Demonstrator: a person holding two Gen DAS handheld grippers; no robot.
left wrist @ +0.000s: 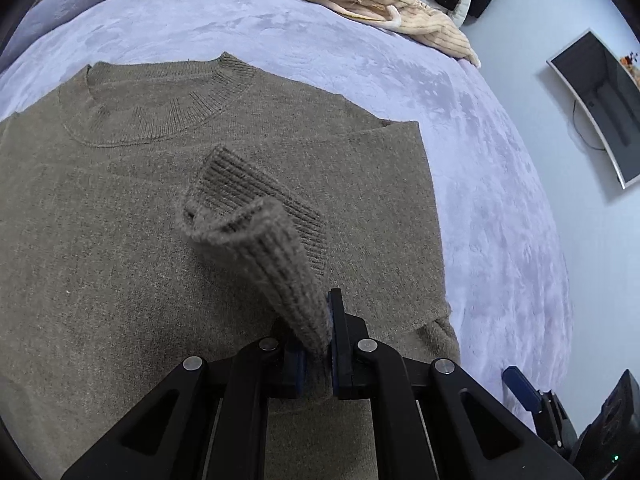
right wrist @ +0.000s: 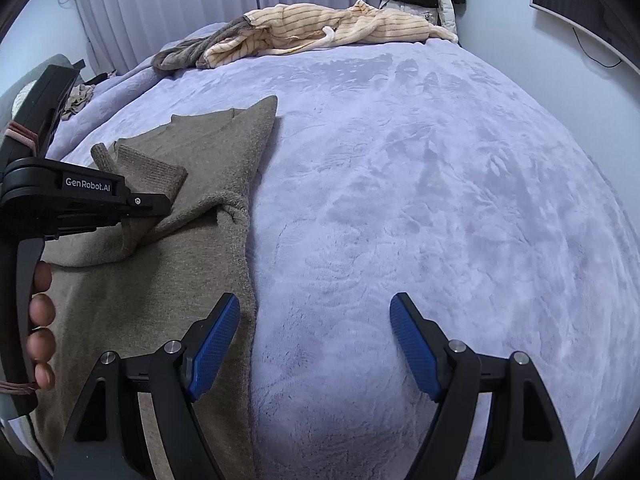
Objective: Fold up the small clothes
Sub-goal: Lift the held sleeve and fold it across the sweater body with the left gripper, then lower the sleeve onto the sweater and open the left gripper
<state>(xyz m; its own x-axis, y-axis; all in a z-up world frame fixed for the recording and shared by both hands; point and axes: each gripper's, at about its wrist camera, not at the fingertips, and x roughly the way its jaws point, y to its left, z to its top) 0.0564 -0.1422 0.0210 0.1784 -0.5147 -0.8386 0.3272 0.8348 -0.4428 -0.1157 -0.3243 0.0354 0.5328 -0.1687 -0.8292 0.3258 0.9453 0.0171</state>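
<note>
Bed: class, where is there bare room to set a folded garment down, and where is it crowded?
Free: the lavender blanket right of the brown sweater, stretching up to the striped cream garment. Crowded: the far edge with heaped clothes, and the left, where the left claw pinches the sleeve cuff.

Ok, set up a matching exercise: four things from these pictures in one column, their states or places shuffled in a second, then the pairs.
Things:
1. left hand-held gripper
2. right hand-held gripper
3. brown sweater
4. striped cream garment

States or places:
A. crumpled at the far edge of the bed
B. open, holding nothing
C. shut on a ribbed cuff
D. spread flat on the lavender blanket

Pairs: 1-C, 2-B, 3-D, 4-A
</note>
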